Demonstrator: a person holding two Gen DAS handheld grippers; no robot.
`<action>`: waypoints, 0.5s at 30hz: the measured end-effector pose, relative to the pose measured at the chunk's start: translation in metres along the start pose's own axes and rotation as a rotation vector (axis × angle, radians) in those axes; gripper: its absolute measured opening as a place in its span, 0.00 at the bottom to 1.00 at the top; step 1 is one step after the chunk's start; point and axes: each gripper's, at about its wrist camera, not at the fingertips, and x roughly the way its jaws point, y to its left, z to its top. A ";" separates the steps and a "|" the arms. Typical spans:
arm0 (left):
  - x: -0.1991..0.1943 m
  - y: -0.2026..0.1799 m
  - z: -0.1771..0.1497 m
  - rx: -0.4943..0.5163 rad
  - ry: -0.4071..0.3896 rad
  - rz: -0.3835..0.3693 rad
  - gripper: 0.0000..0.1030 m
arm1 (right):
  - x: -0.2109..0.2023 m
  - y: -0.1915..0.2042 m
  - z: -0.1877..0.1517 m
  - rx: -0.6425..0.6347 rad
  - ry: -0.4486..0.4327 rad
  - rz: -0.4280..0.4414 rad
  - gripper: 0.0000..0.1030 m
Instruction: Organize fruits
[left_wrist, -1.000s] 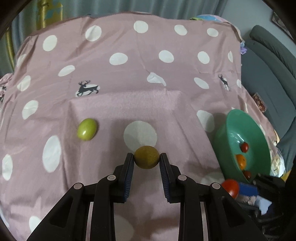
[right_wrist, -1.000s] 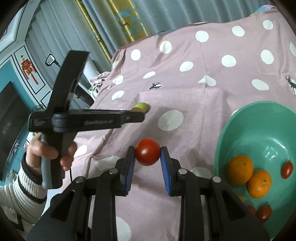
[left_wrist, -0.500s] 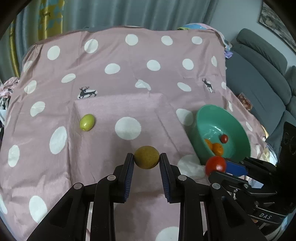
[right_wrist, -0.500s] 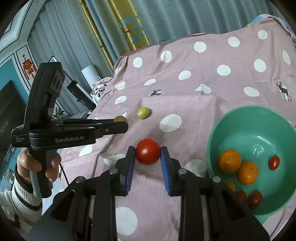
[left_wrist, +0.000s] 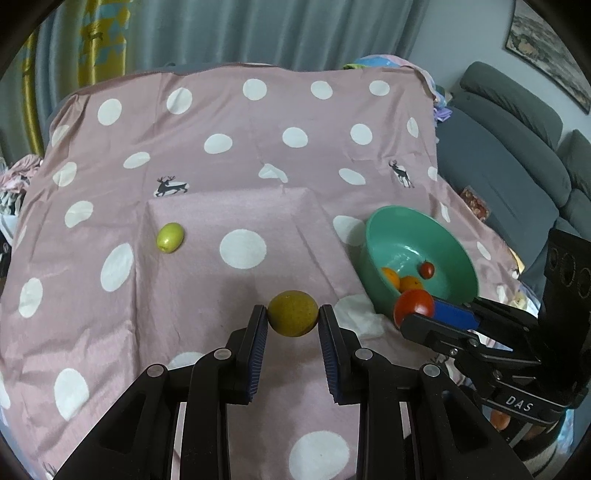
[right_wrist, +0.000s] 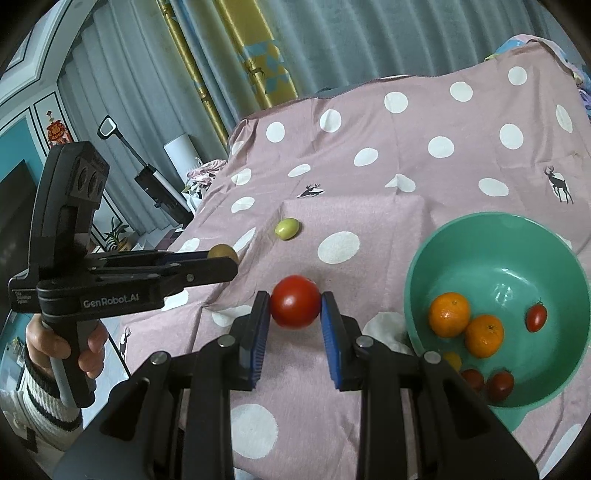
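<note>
Left claw (left_wrist: 292, 319) — pinching a brown fruit (left_wrist: 292, 313), low centre of its view. Right claw (right_wrist: 295, 310) — pinching a tomato (right_wrist: 295, 306), low centre of its view, above the cloth (right_wrist: 406, 166). Green bowl (right_wrist: 436, 258), right of frame: two oranges (right_wrist: 448, 314), small tomatoes (right_wrist: 536, 317). Green fruit (right_wrist: 286, 229) lies alone on the cloth, mid-frame, well apart from the bowl. Sofa (left_wrist: 517, 155), upper right in the left view.

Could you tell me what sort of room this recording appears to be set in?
Most likely a home living room: a grey sofa stands beside the table, long curtains hang behind it, and a framed picture is on the wall. The polka-dot cloth and the green bowl of fruit look domestic too.
</note>
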 end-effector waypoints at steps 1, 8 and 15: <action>-0.002 -0.001 -0.001 0.001 -0.004 -0.001 0.28 | -0.001 0.000 0.000 0.000 -0.002 0.001 0.28; -0.007 -0.005 -0.003 0.012 -0.012 0.008 0.28 | -0.004 0.001 -0.002 -0.002 -0.008 0.005 0.28; -0.005 -0.006 -0.003 0.017 -0.013 0.003 0.28 | -0.006 0.002 -0.001 -0.005 -0.010 0.008 0.28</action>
